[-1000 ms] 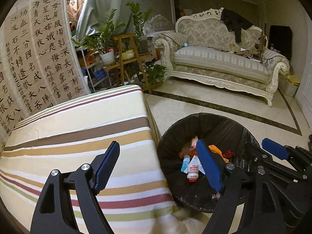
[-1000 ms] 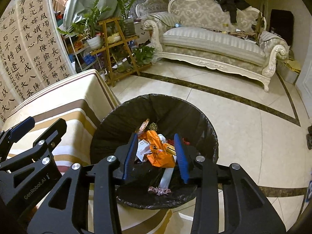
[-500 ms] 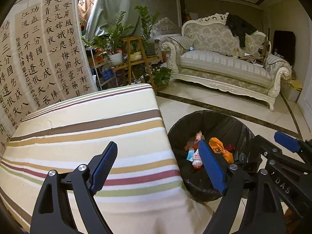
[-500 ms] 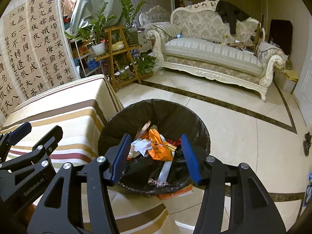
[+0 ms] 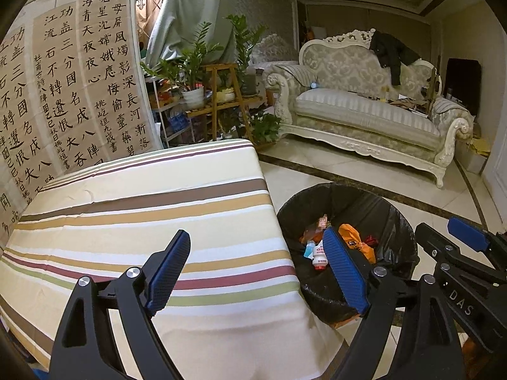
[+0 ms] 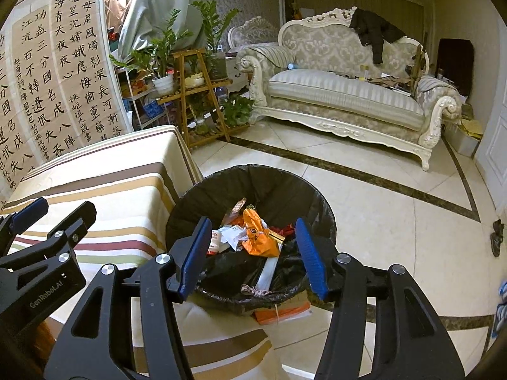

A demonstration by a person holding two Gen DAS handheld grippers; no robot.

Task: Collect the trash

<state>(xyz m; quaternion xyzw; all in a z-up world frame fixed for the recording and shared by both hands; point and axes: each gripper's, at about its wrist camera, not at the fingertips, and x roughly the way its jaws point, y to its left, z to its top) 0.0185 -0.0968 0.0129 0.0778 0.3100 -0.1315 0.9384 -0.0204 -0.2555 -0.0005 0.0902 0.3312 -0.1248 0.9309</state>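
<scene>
A round bin with a black liner (image 6: 253, 174) stands on the floor beside the striped table (image 6: 111, 196). It holds trash: an orange wrapper (image 6: 258, 240), white packets, a small white bottle (image 5: 318, 253). My right gripper (image 6: 253, 253) is open and empty above the bin's near rim. My left gripper (image 5: 256, 266) is open and empty over the table's right edge (image 5: 279, 221), with the bin (image 5: 396, 209) to its right. No trash shows on the tablecloth (image 5: 142, 209).
An orange and white packet (image 6: 282, 312) lies on the floor under the bin's near side. A cream sofa (image 6: 348, 95) stands at the back, a wooden plant stand (image 6: 193, 95) and calligraphy screen (image 6: 57, 79) to the left. Tiled floor (image 6: 396, 221) lies right of the bin.
Both grippers have risen and pulled back from the bin, so bin and table look smaller. The right gripper's jaws have opened wider. The trash in the bin has not moved.
</scene>
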